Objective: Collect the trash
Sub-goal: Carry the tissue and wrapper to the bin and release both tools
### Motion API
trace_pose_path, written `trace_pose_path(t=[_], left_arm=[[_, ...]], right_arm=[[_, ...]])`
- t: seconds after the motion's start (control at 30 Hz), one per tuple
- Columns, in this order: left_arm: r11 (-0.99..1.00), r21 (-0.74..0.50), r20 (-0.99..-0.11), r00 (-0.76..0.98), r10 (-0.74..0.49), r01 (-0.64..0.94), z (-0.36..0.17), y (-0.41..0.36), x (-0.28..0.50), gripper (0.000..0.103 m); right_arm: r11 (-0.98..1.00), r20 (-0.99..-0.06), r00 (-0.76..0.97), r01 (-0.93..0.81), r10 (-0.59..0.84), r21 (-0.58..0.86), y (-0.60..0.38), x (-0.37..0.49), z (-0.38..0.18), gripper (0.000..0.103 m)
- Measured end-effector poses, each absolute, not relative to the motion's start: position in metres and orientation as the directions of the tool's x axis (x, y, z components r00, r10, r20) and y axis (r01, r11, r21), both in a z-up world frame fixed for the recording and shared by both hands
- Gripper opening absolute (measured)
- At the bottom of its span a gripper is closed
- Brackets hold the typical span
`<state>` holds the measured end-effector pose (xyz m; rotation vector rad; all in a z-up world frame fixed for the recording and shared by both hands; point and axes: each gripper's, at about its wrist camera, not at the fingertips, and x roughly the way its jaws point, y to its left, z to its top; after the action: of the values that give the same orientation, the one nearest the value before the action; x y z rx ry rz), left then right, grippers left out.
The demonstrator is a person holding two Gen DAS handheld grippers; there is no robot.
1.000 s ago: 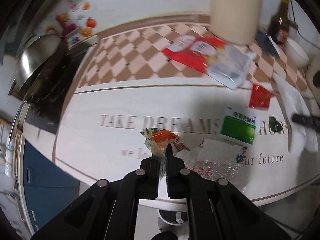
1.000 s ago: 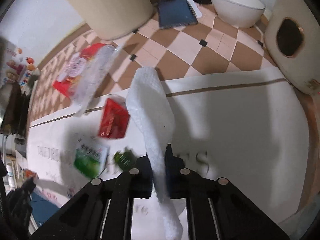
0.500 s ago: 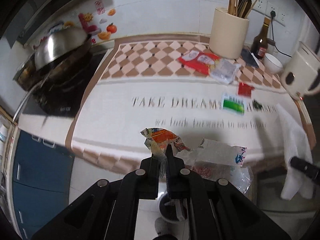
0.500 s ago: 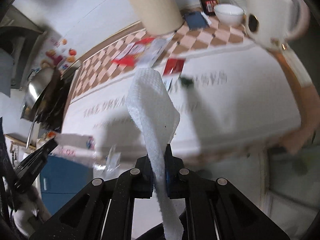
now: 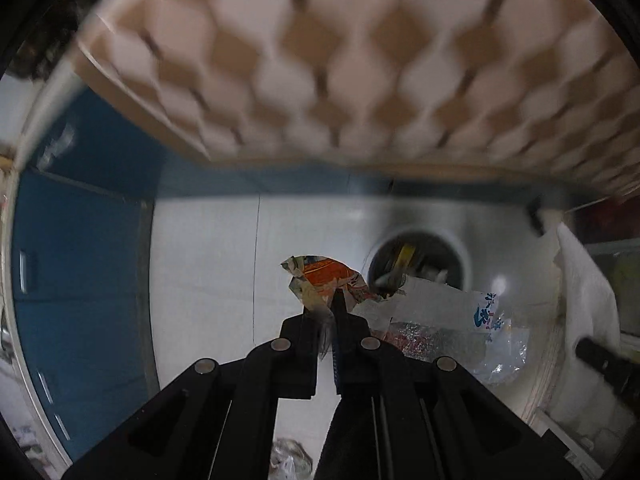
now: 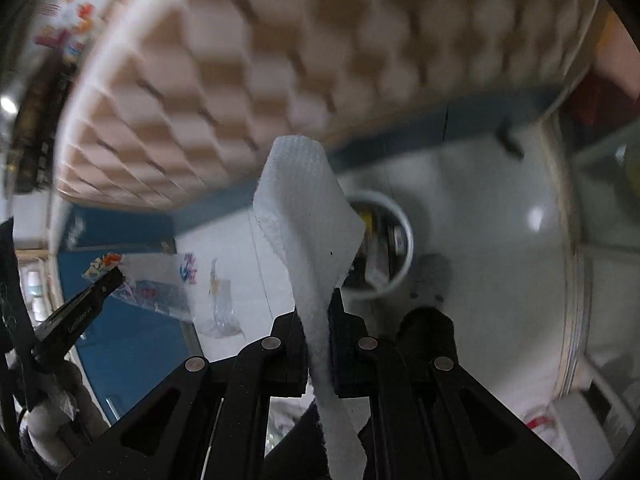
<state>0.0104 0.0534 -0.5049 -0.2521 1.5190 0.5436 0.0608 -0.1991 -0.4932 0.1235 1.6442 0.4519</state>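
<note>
- Clamping crumpled wrappers (image 5: pixel 324 280), the left gripper (image 5: pixel 327 320) has its fingers closed at frame centre.
- The right gripper (image 6: pixel 318 332) pinches a white paper towel (image 6: pixel 308 216), with the trash bin (image 6: pixel 394 240) just right of centre.

Checkered counter mat (image 5: pixel 340 60) motion-blurred; trash bin (image 6: pixel 400 240) half hidden behind paper towel (image 6: pixel 308 216).

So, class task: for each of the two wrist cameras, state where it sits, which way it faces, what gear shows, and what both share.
Left wrist: on the left gripper, facing down at floor; pinches orange wrapper.
Right wrist: on the right gripper, facing down; clamps paper towel.
Shared: white bin, checkered counter mat, each other's gripper.
</note>
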Motion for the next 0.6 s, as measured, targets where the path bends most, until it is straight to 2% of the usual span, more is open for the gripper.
trace_pose_path(t=[0.17,0.37,0.43,0.57,0.6], left_arm=[[0.84,0.163,-0.982,-0.168,0.087,-0.518,-0.661,0.055,0.022,0.003],[0.847,0.116,-0.97,-0.244,-0.017,-0.519,-0.8,0.051,0.042,0.004],[0.85,0.07,-0.966,-0.25,-0.074,-0.523,-0.824,0.05,0.039,0.009],[0.84,-0.044,-0.95,-0.237,-0.202,-0.541,-0.849,0.047,0.042,0.011],[0.836,-0.055,-0.95,-0.23,-0.212,-0.545,-0.849,0.047,0.042,0.022]], right_arm=[[0.922,-0.913,-0.258,-0.14,0.318,0.361,-0.191,0.045,-0.639,0.008],[0.936,-0.898,-0.334,-0.101,0.287,0.337,-0.188,0.055,-0.791,0.008],[0.941,-0.895,-0.355,-0.096,0.271,0.324,-0.187,0.061,-0.83,0.008],[0.947,-0.889,-0.388,-0.102,0.244,0.305,-0.187,0.072,-0.875,0.01],[0.947,-0.886,-0.402,-0.112,0.233,0.3,-0.186,0.074,-0.883,0.015]])
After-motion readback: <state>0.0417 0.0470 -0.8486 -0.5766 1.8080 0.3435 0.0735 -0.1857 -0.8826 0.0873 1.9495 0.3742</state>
